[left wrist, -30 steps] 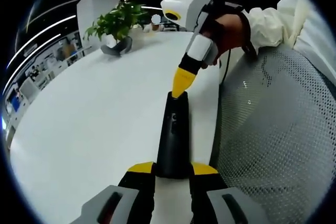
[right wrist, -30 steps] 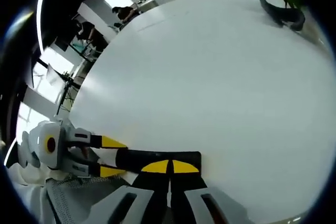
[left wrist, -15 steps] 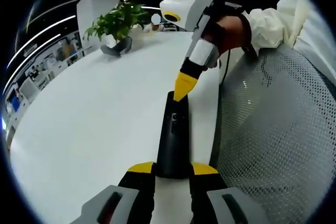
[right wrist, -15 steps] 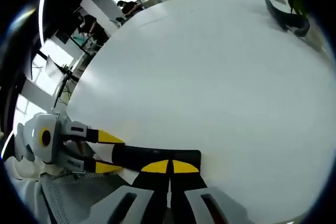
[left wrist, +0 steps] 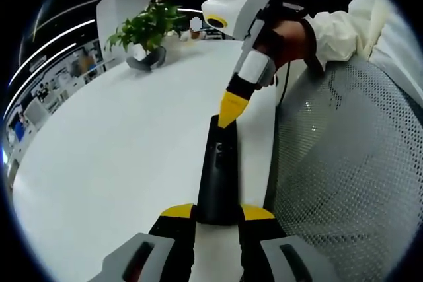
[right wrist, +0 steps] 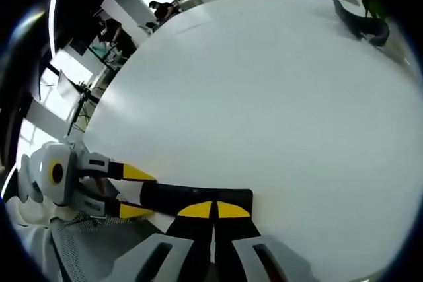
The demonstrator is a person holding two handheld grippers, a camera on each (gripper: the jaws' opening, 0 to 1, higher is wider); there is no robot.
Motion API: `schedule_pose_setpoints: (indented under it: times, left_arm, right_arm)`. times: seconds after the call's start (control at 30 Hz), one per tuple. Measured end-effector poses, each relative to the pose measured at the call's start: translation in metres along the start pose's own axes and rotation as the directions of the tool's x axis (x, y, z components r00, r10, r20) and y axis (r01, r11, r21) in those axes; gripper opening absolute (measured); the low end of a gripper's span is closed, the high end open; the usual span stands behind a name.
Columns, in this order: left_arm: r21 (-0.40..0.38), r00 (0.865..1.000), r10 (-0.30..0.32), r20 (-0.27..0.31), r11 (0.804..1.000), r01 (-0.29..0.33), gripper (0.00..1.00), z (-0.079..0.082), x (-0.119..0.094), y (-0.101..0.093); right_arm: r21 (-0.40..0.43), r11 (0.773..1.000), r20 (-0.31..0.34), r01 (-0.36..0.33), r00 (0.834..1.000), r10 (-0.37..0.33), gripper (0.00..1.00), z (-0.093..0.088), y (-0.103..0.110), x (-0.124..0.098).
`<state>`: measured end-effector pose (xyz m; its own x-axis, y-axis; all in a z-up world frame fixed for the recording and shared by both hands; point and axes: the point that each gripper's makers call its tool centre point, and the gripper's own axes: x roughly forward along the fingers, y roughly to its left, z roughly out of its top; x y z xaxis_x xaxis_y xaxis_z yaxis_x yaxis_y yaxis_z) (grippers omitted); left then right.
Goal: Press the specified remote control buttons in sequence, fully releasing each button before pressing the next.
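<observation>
Left gripper (left wrist: 218, 212): yellow-tipped jaws clamped on the near end of a black remote control (left wrist: 218, 176), which lies flat on the white surface (left wrist: 119, 156) and runs from 6 o'clock up toward the centre of the left gripper view. Right gripper (left wrist: 231, 107): enters that view from 1 o'clock, held by a hand (left wrist: 291, 34) in a white sleeve (left wrist: 344, 28); its yellow tips are pinched together with nothing between them and rest on the far end of the remote. In the right gripper view the same right gripper (right wrist: 213, 211) rises from 6 o'clock, tips closed against each other over the remote (right wrist: 192, 197), and the left gripper (right wrist: 135, 193) comes in from 8 o'clock, one jaw on either side of the remote's other end. Potted plant (left wrist: 147, 28): at 11 o'clock in the left gripper view, well apart from the remote. Grey mesh chair back (left wrist: 350, 176): at 3 to 5 o'clock, beside the surface edge.
</observation>
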<state>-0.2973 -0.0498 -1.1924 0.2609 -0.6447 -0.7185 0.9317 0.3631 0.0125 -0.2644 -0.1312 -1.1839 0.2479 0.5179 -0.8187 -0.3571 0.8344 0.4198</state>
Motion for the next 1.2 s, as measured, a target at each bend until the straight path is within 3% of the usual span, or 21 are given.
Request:
schedule_pose_setpoints:
  times: [0.57, 0.77, 1.03, 1.2]
  left_arm:
    - [0.007, 1.000, -0.008, 0.001, 1.000, 0.008, 0.24, 0.000, 0.001, -0.002]
    - [0.023, 1.000, -0.029, 0.007, 0.999, 0.029, 0.24, 0.003, 0.004, -0.009]
    - [0.037, 0.999, -0.038, 0.011, 0.999, 0.038, 0.24, 0.004, 0.004, -0.012]
    - [0.024, 0.999, -0.038, 0.012, 0.999, 0.038, 0.24, 0.004, 0.004, -0.011]
  right_arm:
    - [0.004, 1.000, -0.008, 0.010, 1.000, -0.010, 0.00, 0.001, -0.001, -0.001]
    - [-0.013, 1.000, 0.040, -0.015, 0.999, 0.015, 0.00, 0.009, 0.005, -0.004]
    - [-0.073, 0.997, -0.021, 0.003, 1.000, -0.005, 0.00, -0.002, 0.007, 0.004]
    - [-0.067, 0.998, -0.013, 0.004, 1.000, -0.005, 0.00, -0.001, 0.005, 0.003]
